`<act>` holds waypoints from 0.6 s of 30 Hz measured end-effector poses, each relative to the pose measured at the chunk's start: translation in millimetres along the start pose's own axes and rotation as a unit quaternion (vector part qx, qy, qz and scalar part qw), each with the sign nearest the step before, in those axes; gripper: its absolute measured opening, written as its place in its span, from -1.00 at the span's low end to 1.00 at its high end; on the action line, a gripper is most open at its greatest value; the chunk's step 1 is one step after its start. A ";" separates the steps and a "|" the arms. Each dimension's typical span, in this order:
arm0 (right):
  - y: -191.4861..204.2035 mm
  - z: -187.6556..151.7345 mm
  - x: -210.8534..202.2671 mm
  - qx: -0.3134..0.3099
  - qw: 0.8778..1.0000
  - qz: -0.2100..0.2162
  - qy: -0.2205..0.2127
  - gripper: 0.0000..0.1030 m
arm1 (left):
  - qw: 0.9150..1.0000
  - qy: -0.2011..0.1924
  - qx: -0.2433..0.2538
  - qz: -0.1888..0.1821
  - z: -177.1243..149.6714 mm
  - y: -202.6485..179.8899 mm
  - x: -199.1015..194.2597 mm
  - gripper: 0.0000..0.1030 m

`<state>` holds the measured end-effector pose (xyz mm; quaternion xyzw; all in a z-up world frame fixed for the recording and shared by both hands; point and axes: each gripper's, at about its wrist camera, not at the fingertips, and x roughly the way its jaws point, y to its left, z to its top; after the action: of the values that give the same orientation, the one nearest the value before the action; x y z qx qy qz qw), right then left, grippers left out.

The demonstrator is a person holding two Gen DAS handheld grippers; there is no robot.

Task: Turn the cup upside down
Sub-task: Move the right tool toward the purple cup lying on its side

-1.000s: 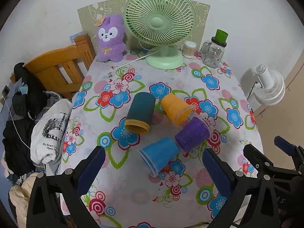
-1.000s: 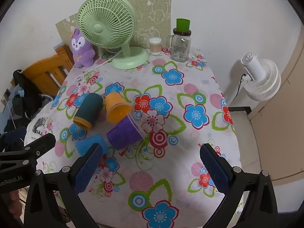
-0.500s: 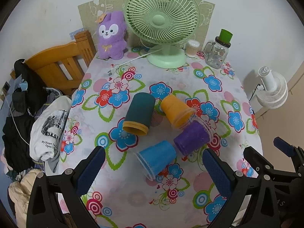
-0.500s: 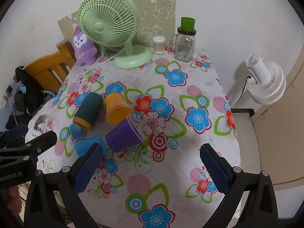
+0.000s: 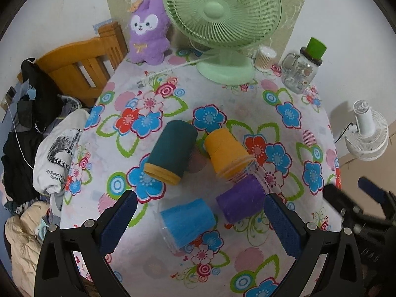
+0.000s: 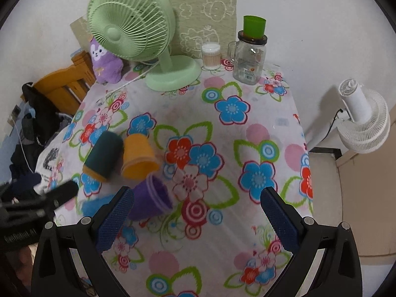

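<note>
Four cups lie on their sides on the flowered tablecloth (image 5: 247,99): a dark teal cup (image 5: 170,156), an orange cup (image 5: 227,153), a purple cup (image 5: 241,201) and a blue cup (image 5: 186,219). My left gripper (image 5: 198,225) is open and empty, with the blue and purple cups lying between its fingers' lines. My right gripper (image 6: 195,219) is open and empty over the table; the purple cup (image 6: 151,199) lies just beside its left finger. The teal cup (image 6: 104,156), orange cup (image 6: 138,157) and blue cup (image 6: 94,205) show further left.
A green desk fan (image 5: 222,22), a purple plush toy (image 5: 148,32), a cotton-swab jar (image 5: 264,58) and a glass jar with a green cup on top (image 5: 302,69) stand at the back. A wooden chair (image 5: 81,66) with clothes is left, a white fan (image 6: 363,118) right.
Both grippers have moved forward and lower toward the cups, which now appear larger. The cups have not moved. Both grippers stay open.
</note>
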<state>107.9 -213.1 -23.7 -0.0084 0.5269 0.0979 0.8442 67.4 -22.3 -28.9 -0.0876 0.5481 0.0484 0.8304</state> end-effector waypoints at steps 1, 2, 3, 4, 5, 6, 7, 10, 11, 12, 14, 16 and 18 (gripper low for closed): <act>-1.9 4.0 3.5 0.002 1.000 -0.001 0.000 0.99 | 1.000 0.012 0.003 0.000 0.1 -2.7 6.4 0.99; -3.0 6.3 5.8 0.004 1.000 -0.003 -0.001 0.99 | 1.000 0.011 0.006 0.001 0.8 -4.2 9.8 0.99; -6.3 9.9 10.8 0.008 1.000 -0.007 0.000 0.99 | 1.000 0.015 0.013 0.002 1.1 -7.1 16.2 0.99; -8.4 11.8 14.1 0.013 1.000 -0.008 0.001 0.99 | 0.999 0.027 0.020 0.004 -0.3 -9.5 21.7 0.99; -10.9 13.2 17.3 0.018 1.000 -0.005 0.004 0.99 | 0.999 0.034 0.028 0.000 -1.0 -12.7 28.4 0.99; -14.4 14.8 22.2 0.027 1.000 -0.002 0.008 0.99 | 0.999 0.040 0.034 -0.001 -2.3 -14.6 33.2 0.99; -16.0 15.2 25.1 0.032 0.999 -0.003 0.010 0.99 | 0.998 0.047 0.041 -0.004 -3.8 -17.8 39.5 0.99; -20.3 14.3 35.1 0.042 0.999 -0.007 0.017 0.99 | 0.996 0.062 0.055 -0.011 -5.7 -27.3 56.6 0.99; -21.1 13.4 37.5 0.044 0.999 -0.009 0.019 0.99 | 0.996 0.067 0.056 -0.015 -5.9 -29.6 62.7 0.99; -22.7 12.0 41.8 0.047 0.999 -0.011 0.024 0.99 | 0.996 0.073 0.055 -0.017 -6.0 -30.5 66.5 0.99; -24.7 11.0 47.6 0.050 0.998 -0.013 0.031 0.99 | 0.995 0.084 0.049 -0.026 -5.9 -33.5 74.7 0.99; -27.4 9.0 52.6 0.054 0.998 -0.015 0.038 0.99 | 0.994 0.089 0.043 -0.035 -4.3 -38.4 81.9 0.99; -29.0 8.3 55.1 0.056 0.997 -0.016 0.043 0.99 | 0.994 0.094 0.031 -0.045 -3.8 -42.1 85.8 0.99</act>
<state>143.7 -232.0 -71.7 0.0260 0.5670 0.0546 0.8215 105.2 -65.6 -105.3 -0.0902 0.6202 -0.0143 0.7791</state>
